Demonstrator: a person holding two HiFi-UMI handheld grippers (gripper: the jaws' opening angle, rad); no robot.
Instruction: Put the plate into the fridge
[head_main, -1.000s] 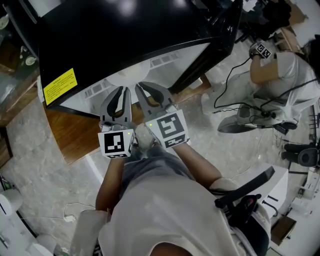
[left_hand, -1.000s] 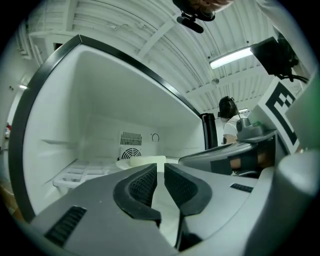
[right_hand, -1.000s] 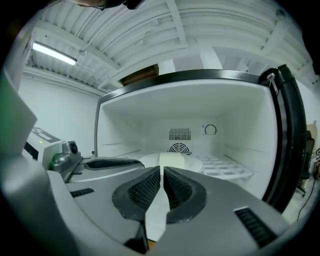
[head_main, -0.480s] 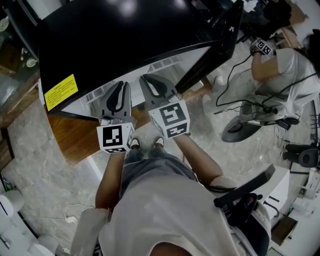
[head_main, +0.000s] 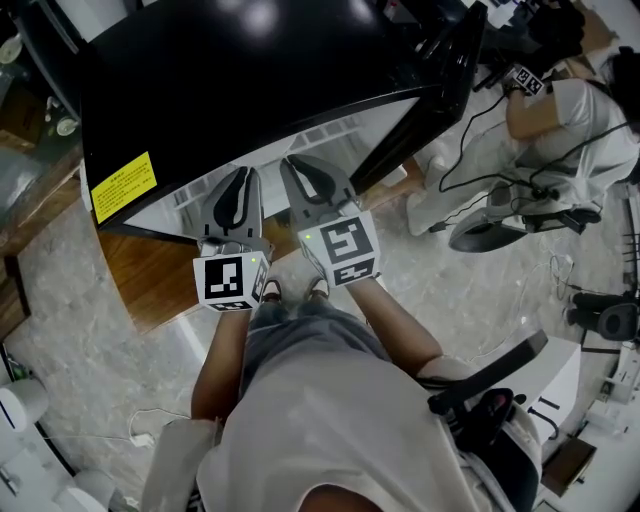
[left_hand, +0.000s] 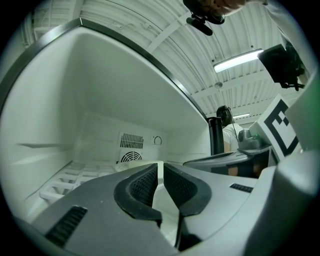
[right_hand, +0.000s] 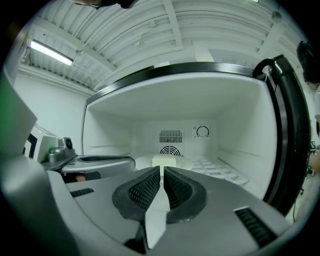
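Note:
The fridge (head_main: 250, 70) has a black top, and its open door (head_main: 430, 100) swings off to the right. Both grippers reach into its white compartment (right_hand: 240, 135). The plate is white and shows only edge-on. It runs as a thin strip (left_hand: 162, 200) between the pads of my left gripper (left_hand: 161, 167), whose jaws are closing on it. The same plate (right_hand: 159, 205) sits clamped in my right gripper (right_hand: 162, 172). In the head view the left gripper (head_main: 237, 180) and the right gripper (head_main: 305, 170) lie side by side at the fridge mouth, and the plate is hidden.
A fan grille (right_hand: 170, 150) and a dial (right_hand: 202, 131) sit on the back wall, with a ribbed shelf (right_hand: 220, 170) on the floor inside. The fridge stands on a wooden board (head_main: 150, 270). A seated person (head_main: 560, 110) and cables lie to the right.
Both grippers have moved slightly forward towards the fridge opening. The person at the right has shifted.

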